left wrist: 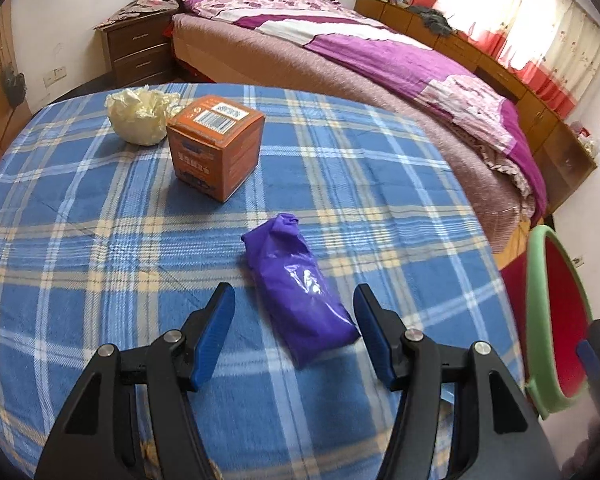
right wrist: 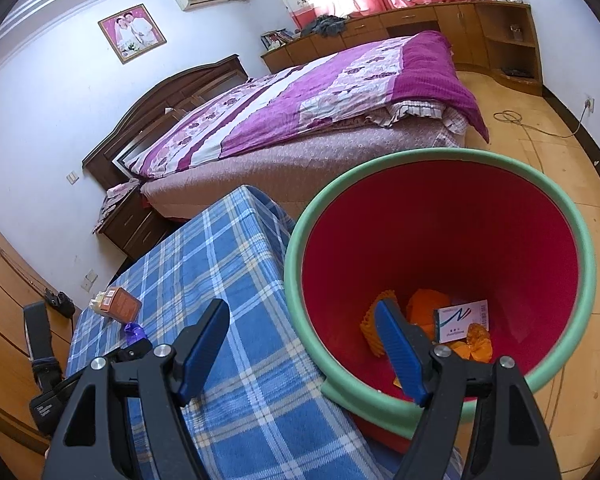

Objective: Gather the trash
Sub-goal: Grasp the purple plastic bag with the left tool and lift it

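Three pieces of trash lie on the counter (left wrist: 100, 240), which is covered with a blue plaid cloth. Nearest is a crumpled purple plastic packet (left wrist: 300, 288), lying lengthwise with its near end between the spread fingers of the left gripper (left wrist: 294, 304). That gripper is wide open and holds nothing; its blue pads flank the packet without clearly touching it, which looks like a line-up for a pinch across the packet's narrow width. Farther back stands an orange cardboard box with a barcode label (left wrist: 216, 146), upright and apart from the packet, and just behind it, touching or nearly so, sits a wad of pale cream plastic bag (left wrist: 140, 114).

Off the counter's right edge stands a red plastic bin with a green rim (right wrist: 588, 264), close enough for short carries. The right gripper (right wrist: 304, 316) hangs open and empty over the gap between counter and bin, one finger above the bin's mouth. Inside the bin lie orange wrappers (right wrist: 424, 306) and a small white carton (right wrist: 462, 318), partly hidden by that finger.

In the left wrist view only a sliver of the bin shows. Whether the packet holds anything cannot be told.
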### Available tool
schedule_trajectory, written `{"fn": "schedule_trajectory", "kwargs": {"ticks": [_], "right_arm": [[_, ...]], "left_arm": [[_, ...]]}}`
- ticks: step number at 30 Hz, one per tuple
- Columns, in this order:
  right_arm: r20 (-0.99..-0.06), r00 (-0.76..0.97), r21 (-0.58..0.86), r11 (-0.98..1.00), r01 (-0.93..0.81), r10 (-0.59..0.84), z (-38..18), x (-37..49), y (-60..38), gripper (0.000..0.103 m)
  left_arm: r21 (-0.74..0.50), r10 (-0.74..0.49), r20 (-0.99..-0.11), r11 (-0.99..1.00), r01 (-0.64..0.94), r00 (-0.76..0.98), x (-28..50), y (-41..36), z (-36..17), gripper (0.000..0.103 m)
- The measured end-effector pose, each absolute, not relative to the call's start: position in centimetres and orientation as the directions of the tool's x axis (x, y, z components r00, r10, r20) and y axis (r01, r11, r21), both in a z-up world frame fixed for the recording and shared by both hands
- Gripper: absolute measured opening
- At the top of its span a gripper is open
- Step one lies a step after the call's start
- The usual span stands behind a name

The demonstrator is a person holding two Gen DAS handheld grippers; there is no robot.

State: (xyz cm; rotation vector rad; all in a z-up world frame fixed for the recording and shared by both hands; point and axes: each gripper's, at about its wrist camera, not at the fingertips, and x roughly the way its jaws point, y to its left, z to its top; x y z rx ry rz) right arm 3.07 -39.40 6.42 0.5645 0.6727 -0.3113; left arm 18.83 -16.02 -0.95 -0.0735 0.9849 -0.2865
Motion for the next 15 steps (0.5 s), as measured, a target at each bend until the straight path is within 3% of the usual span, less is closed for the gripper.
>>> {"fn": "schedule_trajectory", "kwargs": {"ticks": [10,15], "right_arm": [[-0.675,0.734,0.392,0.809,0.438,-0.071,5.7,3.6,-39.1,0.077],[-0.672,0.738,0.388,0.819,0.423,-0.063,6.0,3.6,-38.4,0.077]], "left_arm": [[-0.108,-0.211,-0.813,0.970,0.216,0.542,18.9,-16.8,-1.1,0.055],[-0.082,-0.189,-0.809,0.974,0.212,0.557,18.7,-16.3,-1.1,0.032]]}}
